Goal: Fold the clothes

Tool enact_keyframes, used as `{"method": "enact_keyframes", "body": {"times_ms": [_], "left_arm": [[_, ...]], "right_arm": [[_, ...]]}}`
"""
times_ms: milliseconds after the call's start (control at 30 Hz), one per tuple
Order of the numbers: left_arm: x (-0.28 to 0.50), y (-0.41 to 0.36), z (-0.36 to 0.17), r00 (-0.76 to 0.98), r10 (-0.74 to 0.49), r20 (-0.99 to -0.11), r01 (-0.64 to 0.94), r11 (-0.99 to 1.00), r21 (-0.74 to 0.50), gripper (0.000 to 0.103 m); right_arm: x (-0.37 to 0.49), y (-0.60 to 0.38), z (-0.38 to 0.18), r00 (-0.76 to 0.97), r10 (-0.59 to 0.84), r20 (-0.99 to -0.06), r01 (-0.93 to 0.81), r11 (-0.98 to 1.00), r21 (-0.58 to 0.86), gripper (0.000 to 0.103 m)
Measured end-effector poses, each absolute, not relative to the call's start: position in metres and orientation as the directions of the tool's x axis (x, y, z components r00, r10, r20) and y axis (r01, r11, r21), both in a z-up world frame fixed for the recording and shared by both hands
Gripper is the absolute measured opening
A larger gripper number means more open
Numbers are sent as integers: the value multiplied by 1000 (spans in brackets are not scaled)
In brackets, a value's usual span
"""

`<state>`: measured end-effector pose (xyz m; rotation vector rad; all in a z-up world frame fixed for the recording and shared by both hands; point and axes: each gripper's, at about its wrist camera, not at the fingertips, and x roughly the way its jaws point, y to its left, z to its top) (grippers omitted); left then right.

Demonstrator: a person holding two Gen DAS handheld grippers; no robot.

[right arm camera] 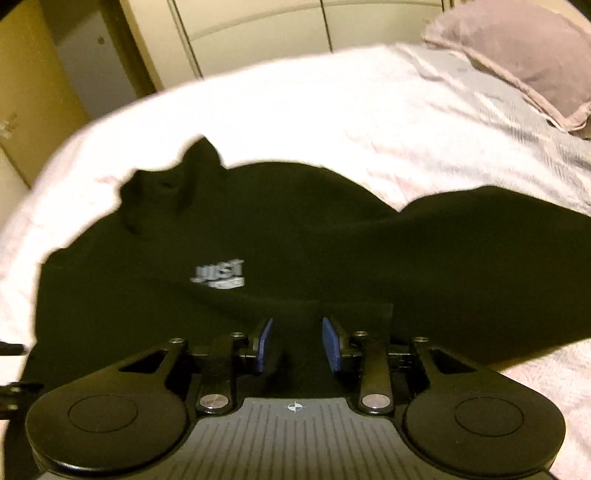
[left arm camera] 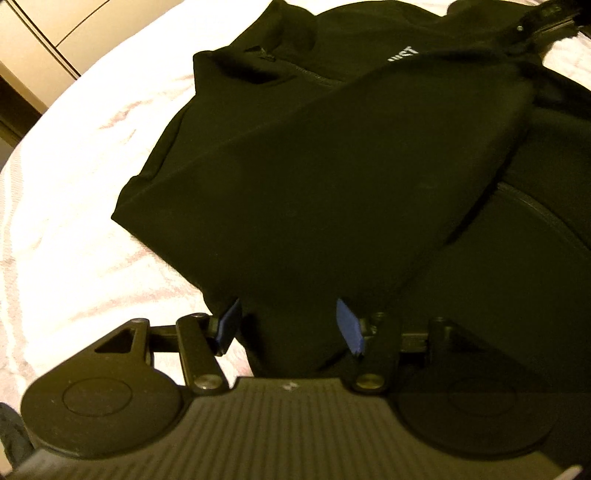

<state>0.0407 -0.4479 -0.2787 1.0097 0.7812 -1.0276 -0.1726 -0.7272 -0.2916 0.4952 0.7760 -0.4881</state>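
A black zip jacket with a white chest logo lies on a white bed cover. One sleeve is folded diagonally across its front. My left gripper has its blue pads apart, with the sleeve's cuff end lying between them. My right gripper also has its pads apart, with black fabric between them, just below the logo. The right gripper shows in the left wrist view at the top right, by the sleeve's far end.
The white bed cover spreads around the jacket. A grey-pink pillow lies at the far right. Cream wardrobe doors stand beyond the bed's edge, with a doorway to their left.
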Motion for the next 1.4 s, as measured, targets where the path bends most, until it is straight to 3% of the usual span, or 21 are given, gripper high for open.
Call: {"method": "enact_keyframes", "body": {"times_ms": [167, 300, 333, 400, 433, 933, 1233, 1400], "left_arm": [[23, -444, -278, 343, -279, -897, 937, 171, 305, 53], [15, -443, -267, 353, -282, -892, 932, 192, 308, 53], [12, -443, -261, 350, -290, -891, 932, 201, 301, 53], [12, -446, -252, 345, -309, -886, 932, 222, 286, 53], [10, -446, -246, 342, -318, -884, 932, 232, 277, 54], [-11, -423, -176, 245, -441, -864, 945, 310, 109, 67], [-16, -457, -169, 276, -437, -856, 930, 347, 123, 69], [-40, -502, -166, 325, -415, -850, 911, 378, 164, 69]], "right_arm": [[-200, -721, -320, 559, -128, -819, 588, 758, 282, 34], [-212, -719, -307, 566, -151, -811, 605, 744, 284, 38], [-215, -717, -301, 559, -166, -812, 614, 741, 271, 44], [-224, -710, -287, 538, -204, -818, 638, 733, 237, 82], [-230, -705, -279, 526, -226, -820, 651, 727, 217, 83], [-320, -670, -176, 389, -376, -841, 867, 458, 197, 83], [-384, -731, -158, 349, -457, -818, 922, 324, 212, 83], [-409, -791, -169, 360, -450, -817, 914, 344, 213, 83]]}}
